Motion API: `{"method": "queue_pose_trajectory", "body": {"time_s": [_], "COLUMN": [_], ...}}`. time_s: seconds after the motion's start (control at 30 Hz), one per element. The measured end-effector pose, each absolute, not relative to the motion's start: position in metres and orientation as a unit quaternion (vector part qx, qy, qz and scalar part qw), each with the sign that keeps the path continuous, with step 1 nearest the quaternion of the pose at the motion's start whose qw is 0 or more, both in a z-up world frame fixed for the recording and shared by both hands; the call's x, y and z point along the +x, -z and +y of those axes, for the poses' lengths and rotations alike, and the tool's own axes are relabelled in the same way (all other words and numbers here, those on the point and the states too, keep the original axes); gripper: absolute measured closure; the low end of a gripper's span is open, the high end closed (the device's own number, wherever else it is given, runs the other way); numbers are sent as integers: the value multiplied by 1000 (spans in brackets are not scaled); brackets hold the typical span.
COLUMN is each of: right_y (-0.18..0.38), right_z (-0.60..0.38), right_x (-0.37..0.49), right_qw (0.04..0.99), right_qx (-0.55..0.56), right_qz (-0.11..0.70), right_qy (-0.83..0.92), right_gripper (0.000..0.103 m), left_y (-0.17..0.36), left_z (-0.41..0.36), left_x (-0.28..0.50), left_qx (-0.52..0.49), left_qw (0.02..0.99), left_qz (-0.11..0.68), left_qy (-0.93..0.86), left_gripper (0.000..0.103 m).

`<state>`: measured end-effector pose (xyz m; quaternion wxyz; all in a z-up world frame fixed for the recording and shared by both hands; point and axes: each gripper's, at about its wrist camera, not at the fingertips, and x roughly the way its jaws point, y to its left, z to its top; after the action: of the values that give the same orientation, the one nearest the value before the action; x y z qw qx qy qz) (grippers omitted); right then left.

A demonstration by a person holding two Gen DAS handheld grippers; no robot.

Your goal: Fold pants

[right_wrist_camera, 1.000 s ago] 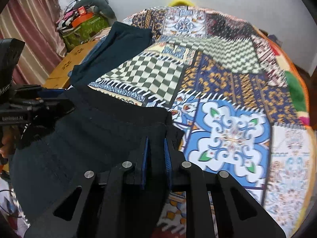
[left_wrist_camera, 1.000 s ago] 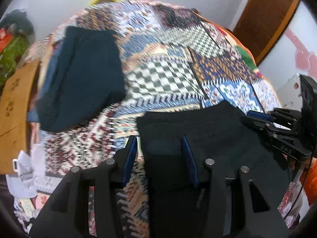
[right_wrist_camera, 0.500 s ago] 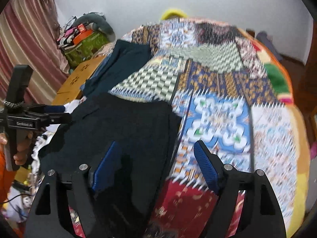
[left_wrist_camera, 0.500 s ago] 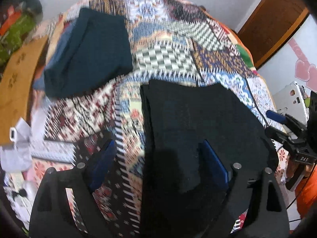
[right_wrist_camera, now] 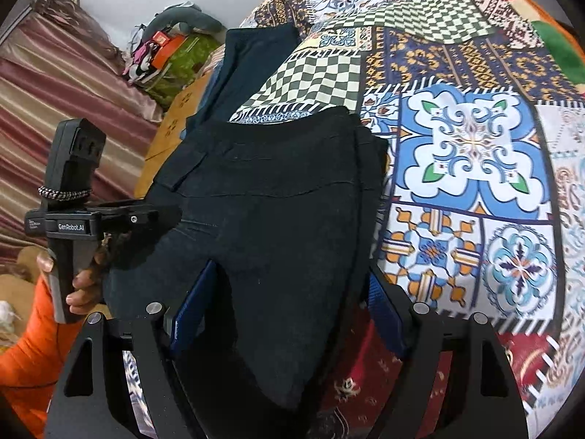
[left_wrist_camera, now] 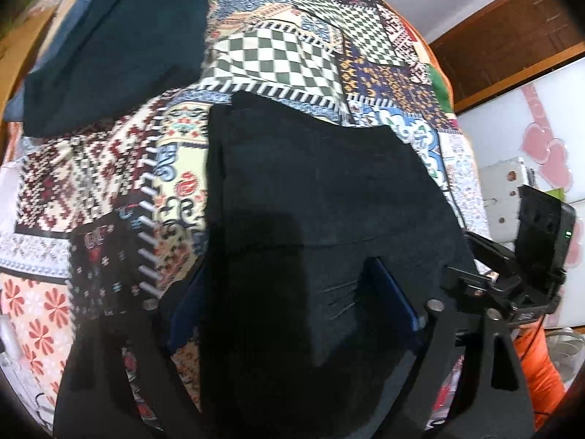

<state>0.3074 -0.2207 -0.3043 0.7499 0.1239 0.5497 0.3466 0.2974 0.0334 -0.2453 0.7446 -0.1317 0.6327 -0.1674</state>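
- Both grippers, left gripper (left_wrist_camera: 292, 311) closing and right gripper (right_wrist_camera: 289, 303), hang wide-jawed over the folded black pants (left_wrist_camera: 321, 197), gripping nothing.
- Snagging only the top layer at 6 o'clock would likely undo the fold.

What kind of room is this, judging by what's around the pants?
Probably a bedroom at home: the folded black pants lie on a bed covered with a colourful patchwork-print blanket, a striped pink curtain hangs alongside, and a brown wooden door stands beyond the bed.
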Motion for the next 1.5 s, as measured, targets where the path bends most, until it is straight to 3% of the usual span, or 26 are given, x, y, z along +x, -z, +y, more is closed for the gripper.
{"method": "queue_pose_trajectory", "body": {"time_s": [0.2, 0.27, 0.37, 0.53, 1.03, 1.23, 1.5], "right_y": [298, 291, 275, 249, 155, 152, 187], "right_z": [-219, -216, -208, -194, -114, -68, -6], "right_x": [311, 310, 305, 306, 356, 393, 450], "right_qw": [748, 754, 776, 803, 857, 857, 845], "right_qx": [118, 106, 69, 40, 6, -2, -5], "right_qz": [551, 544, 522, 481, 343, 331, 360], "right_qy": [-350, -351, -348, -349, -383, -396, -397], "right_gripper": [57, 71, 82, 83, 84, 84, 84], "left_y": [237, 233, 221, 190, 72, 72, 123], "left_z": [36, 38, 39, 43, 122, 170, 217], "left_x": [302, 302, 299, 294, 319, 356, 423], "left_qx": [-141, -136, -123, -103, -70, -77, -59], "left_qw": [754, 761, 773, 805, 906, 916, 913], "left_qz": [620, 613, 599, 560, 402, 384, 401], "left_qy": [163, 165, 167, 169, 112, 92, 53], "left_gripper": [51, 59, 69, 76, 76, 76, 76]}}
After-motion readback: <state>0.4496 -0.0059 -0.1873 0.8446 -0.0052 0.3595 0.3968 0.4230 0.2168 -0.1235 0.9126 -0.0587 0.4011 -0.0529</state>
